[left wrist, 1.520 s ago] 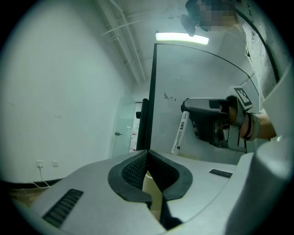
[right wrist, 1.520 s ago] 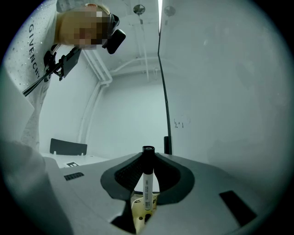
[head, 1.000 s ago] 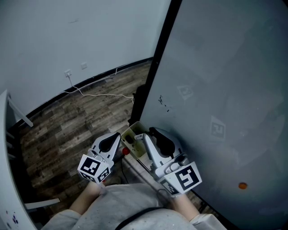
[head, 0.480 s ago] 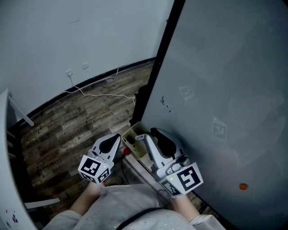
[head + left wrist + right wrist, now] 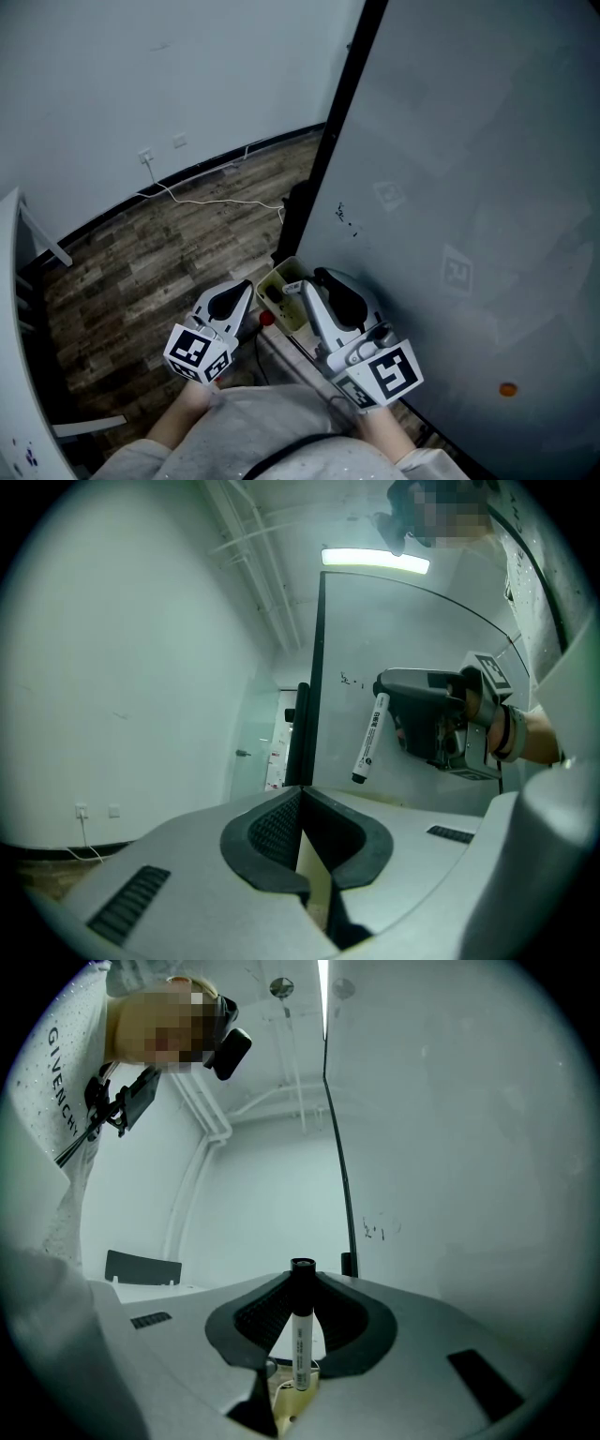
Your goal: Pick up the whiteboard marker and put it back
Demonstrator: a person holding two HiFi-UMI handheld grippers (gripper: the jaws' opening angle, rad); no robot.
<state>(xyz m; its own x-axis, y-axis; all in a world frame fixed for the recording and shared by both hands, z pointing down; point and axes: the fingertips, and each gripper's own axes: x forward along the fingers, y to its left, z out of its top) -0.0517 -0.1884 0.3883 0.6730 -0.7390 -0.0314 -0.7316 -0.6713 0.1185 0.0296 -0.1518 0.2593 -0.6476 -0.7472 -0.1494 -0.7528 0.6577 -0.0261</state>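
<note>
Right gripper (image 5: 302, 1290) is clamped on the marker (image 5: 300, 1335), black end poking out past the jaw tips (white barrel, some print I can't read). Left gripper (image 5: 302, 803) is pinched shut on nothing, just beside it. Both sit near the whiteboard (image 5: 469, 187), over a yellowish tray (image 5: 272, 278).

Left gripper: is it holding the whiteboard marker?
No, the left gripper's jaws are together on nothing; the whiteboard marker is clamped in the right gripper.
</note>
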